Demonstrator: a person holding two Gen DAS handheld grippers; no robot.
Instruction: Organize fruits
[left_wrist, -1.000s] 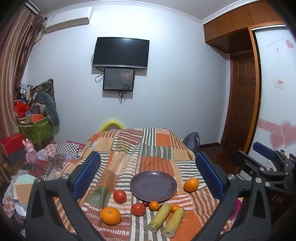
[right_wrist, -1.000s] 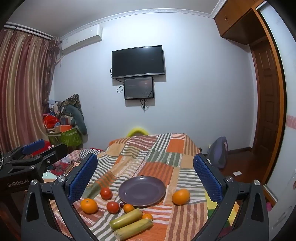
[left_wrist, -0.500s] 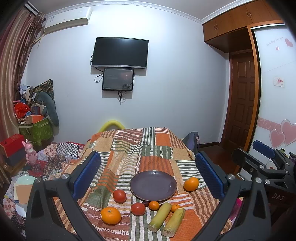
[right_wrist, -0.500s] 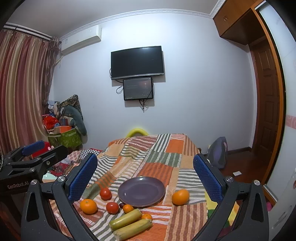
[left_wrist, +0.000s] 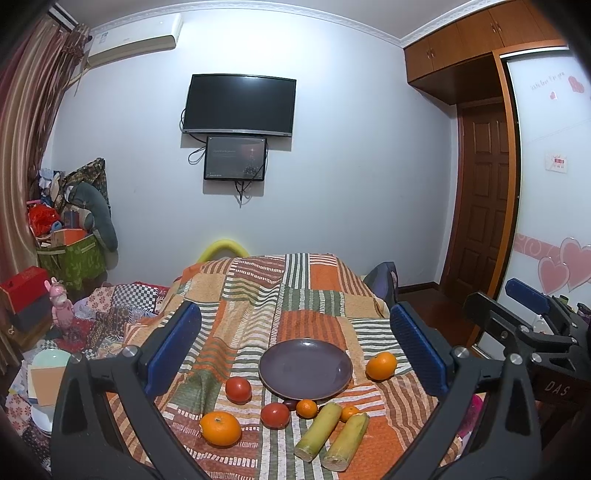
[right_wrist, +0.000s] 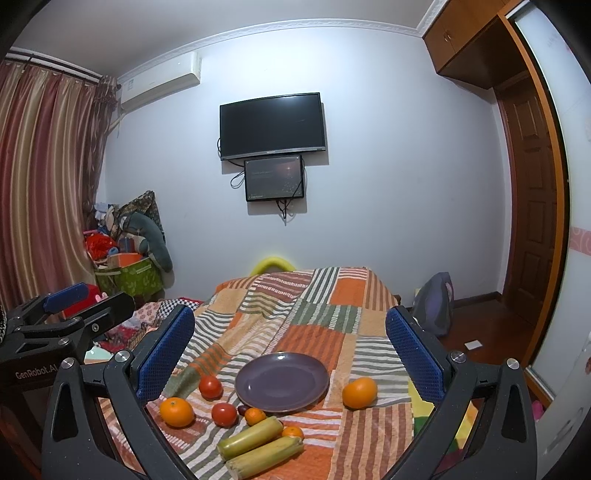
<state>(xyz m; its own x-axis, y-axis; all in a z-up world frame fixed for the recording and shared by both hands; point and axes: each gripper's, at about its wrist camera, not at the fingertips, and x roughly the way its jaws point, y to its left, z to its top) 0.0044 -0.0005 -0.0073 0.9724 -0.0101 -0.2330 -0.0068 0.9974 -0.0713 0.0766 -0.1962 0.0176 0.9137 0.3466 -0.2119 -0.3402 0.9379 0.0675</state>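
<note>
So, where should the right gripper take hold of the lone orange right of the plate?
Grip the orange across its widest middle, coming from above. It is round and sits apart from the plate, so both sides look free for the open right gripper.

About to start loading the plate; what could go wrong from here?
The small mandarin sits against the plate rim beside a tomato, so an open claw may knock its neighbours. The round orange could roll on the rumpled blanket. The sugarcane pieces crowd another mandarin.

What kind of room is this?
Probably a bedroom at home: a patchwork blanket covers what looks like a bed, a TV hangs on the wall, and there's a wooden wardrobe.
</note>
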